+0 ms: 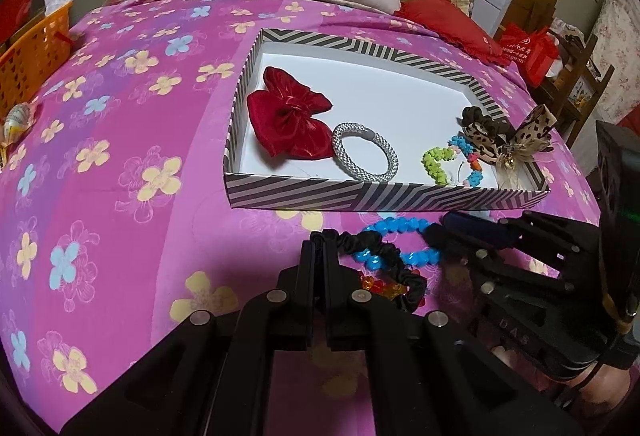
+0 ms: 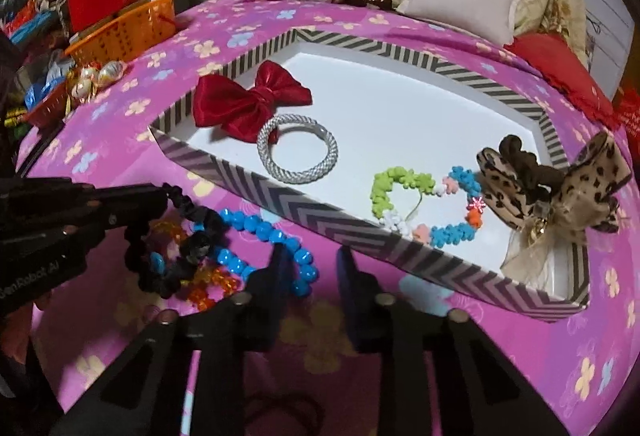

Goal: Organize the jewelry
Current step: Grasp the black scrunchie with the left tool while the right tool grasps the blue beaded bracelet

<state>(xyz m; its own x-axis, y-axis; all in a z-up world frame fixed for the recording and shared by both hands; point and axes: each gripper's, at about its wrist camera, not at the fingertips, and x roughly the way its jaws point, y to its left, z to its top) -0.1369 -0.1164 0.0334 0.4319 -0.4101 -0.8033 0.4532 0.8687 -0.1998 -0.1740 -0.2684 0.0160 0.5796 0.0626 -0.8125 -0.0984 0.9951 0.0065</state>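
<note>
Bed w/ pink floral cover (image 1: 120,115): left hand-held gripper (image 1: 320,248) clenched on black scrunchie (image 1: 400,268), soft, light, pinch fabric anywhere; right hand-held gripper (image 2: 308,264) released beside blue bead bracelet (image 2: 264,236), slippery, in front of striped box (image 2: 280,195).

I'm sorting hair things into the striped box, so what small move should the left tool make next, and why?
Probably lift slightly. The left tool looks shut on the black scrunchie, which lies tangled over the blue bead bracelet and orange beads outside the striped box. A small lift shows whether it comes free.
</note>
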